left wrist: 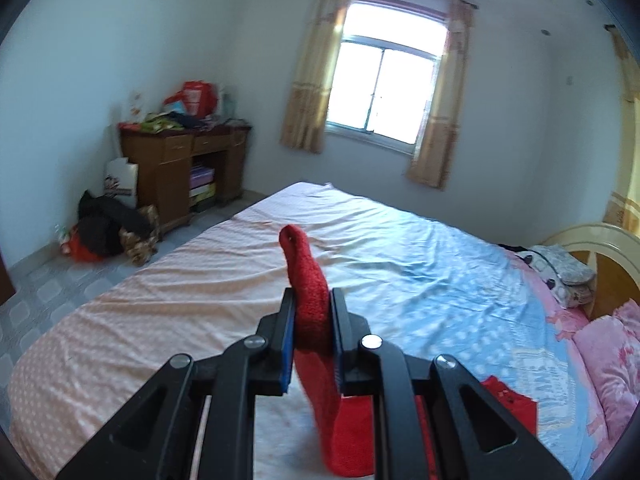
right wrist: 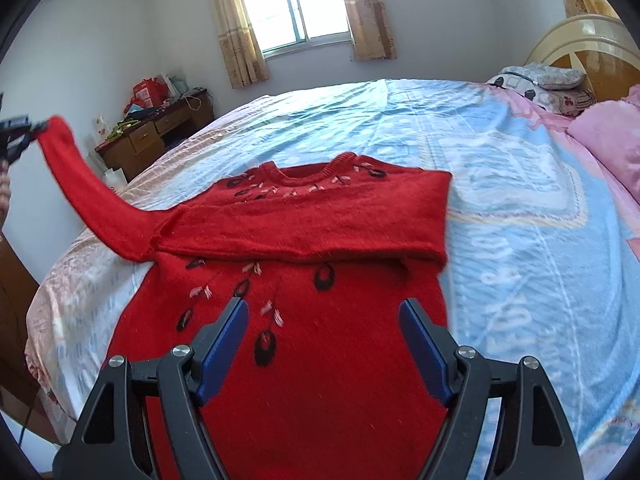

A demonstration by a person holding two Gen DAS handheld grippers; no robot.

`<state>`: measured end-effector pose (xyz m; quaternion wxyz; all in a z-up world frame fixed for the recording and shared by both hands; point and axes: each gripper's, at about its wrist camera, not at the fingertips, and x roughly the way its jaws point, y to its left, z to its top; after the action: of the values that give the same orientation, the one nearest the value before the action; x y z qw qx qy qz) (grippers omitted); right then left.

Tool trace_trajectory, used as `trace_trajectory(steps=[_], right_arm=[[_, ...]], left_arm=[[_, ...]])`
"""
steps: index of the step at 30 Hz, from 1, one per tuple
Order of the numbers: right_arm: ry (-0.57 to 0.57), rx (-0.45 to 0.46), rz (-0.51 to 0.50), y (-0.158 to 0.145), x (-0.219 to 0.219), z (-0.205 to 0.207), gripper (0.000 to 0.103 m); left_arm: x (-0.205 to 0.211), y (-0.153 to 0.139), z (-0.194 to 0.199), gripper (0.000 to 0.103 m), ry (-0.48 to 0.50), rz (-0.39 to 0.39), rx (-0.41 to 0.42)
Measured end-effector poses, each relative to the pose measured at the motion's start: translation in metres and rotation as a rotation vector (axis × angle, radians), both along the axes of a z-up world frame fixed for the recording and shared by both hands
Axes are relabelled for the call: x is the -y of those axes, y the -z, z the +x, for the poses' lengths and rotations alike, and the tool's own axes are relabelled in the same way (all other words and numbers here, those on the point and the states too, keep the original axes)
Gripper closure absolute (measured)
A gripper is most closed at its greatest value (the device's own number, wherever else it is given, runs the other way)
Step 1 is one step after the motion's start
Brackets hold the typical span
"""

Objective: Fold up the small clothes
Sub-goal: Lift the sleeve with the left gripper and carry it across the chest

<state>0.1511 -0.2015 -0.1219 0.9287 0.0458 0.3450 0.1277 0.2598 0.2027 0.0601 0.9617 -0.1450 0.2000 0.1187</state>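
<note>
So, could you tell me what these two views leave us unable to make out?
- Sweater hem: right wrist view, hidden below the right gripper and the frame edge.
- Left gripper: right wrist view, cut off by the left edge.
- Sweater body: left wrist view, mostly hidden behind the left gripper holding the sleeve.

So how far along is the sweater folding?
One sleeve already lies folded across the sweater on the bed. The left claw is shut on the other sleeve, lifted. The right claw hangs open, empty. The body is still unfolded.
</note>
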Motion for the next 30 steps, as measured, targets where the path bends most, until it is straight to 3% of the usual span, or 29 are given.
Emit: trace_trajectory(steps=[9, 19, 24, 30], right_arm=[[0.023, -0.014, -0.023, 0.011, 0.03, -0.023, 0.025], [0.113, -0.007, 0.032, 0.024, 0.069, -0.031, 0.025], [0.176, -0.013, 0.082, 0.029, 0.087, -0.03, 0.025], [0.221, -0.012, 0.115, 0.035, 0.097, -0.029, 0.025]], left_arm=[[0.069, -0.024, 0.022, 0.087, 0.11, 0.02, 0.029], [0.151, -0.032, 0.048, 0.087, 0.238, 0.048, 0.018], [0.199, -0.025, 0.055, 0.087, 0.313, 0.07, 0.008], [0.27, 0.016, 0.066, 0.087, 0.396, 0.114, -0.037]])
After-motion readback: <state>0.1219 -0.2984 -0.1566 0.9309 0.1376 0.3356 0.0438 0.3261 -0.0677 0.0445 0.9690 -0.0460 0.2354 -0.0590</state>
